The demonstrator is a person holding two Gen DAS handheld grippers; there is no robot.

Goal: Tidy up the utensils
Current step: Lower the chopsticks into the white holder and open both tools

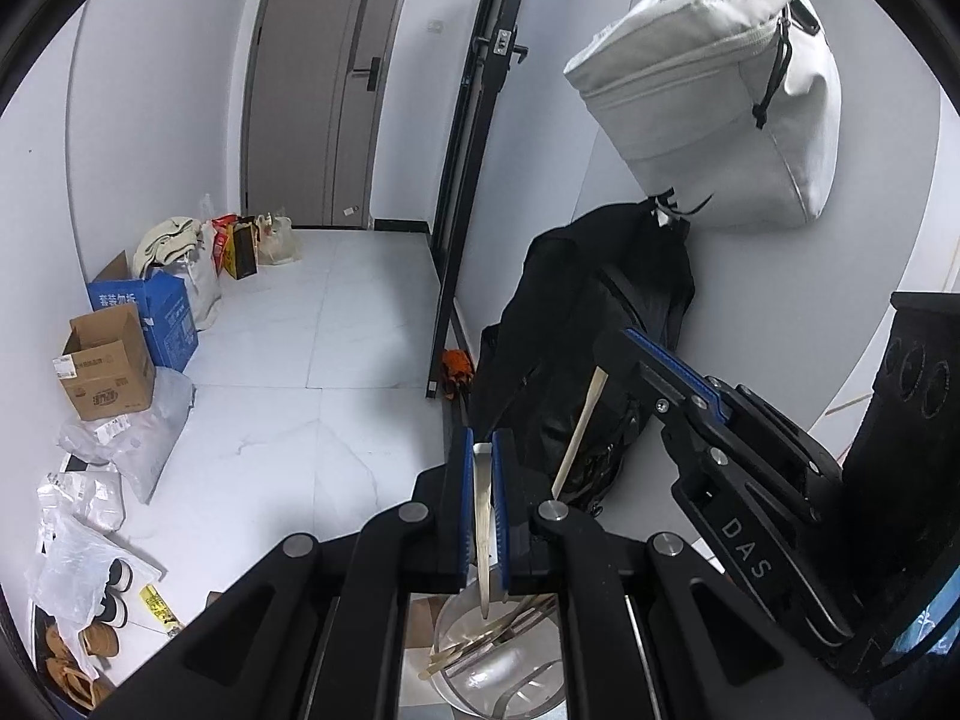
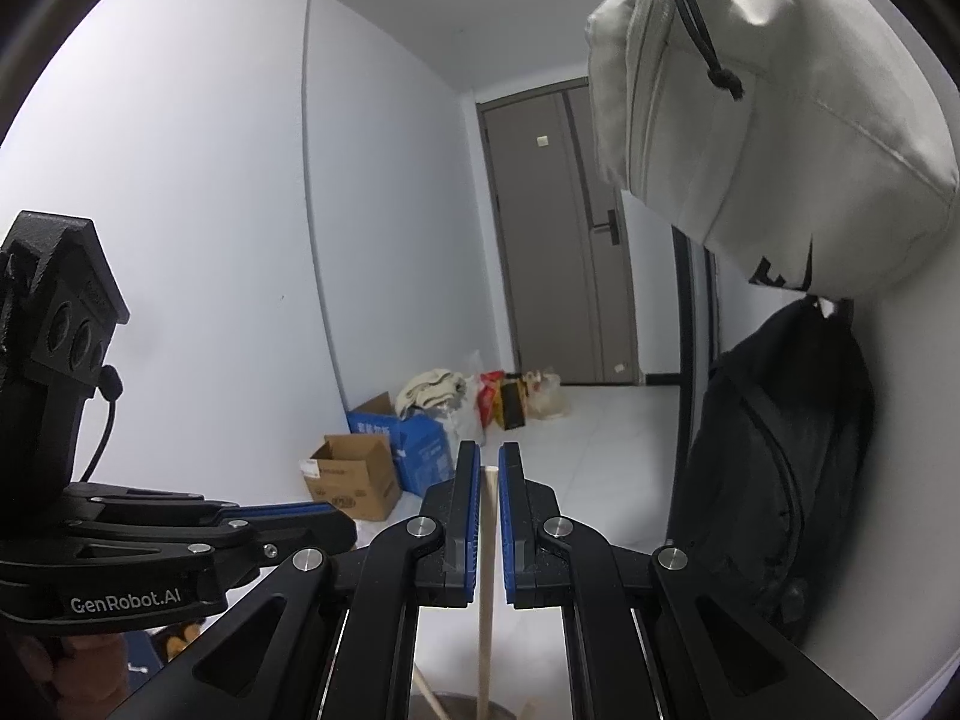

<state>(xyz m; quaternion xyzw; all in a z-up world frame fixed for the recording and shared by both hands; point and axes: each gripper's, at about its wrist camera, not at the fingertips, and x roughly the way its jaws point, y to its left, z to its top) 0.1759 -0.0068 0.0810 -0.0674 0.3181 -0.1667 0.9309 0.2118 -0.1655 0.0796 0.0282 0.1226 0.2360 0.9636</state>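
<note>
Utensils in the bowl point(image 1: 504, 660) are lying half hidden below the left gripper point(image 1: 483, 450): only a crossed bundle of pale and metal handles is showing between the black finger arms, and the bowl's rim is being cut off by the picture's bottom edge and by the arms on both sides. What the bowl is standing on cannot be told.

Left fingers point(image 1: 462, 480) are clenching on a metal utensil point(image 1: 482, 528). Its flat end is sitting level with the fingertips, its shaft is running back between the blue pads, and its lower end is hanging just above or into the bowl; which kind of utensil it is stays unclear, since its working end is lost among the others.

Right gripper point(image 2: 490, 468) is grasping a wooden stick point(image 2: 487, 570), upright between its pads. The stick's top is poking out just behind the fingertips, and its lower part is dropping below the fingers toward a dark rim point(image 2: 456, 708) that is barely showing at the bottom edge. In the left view the same stick is hanging from the right fingers point(image 1: 624, 354), just beside the left fingers.
</note>
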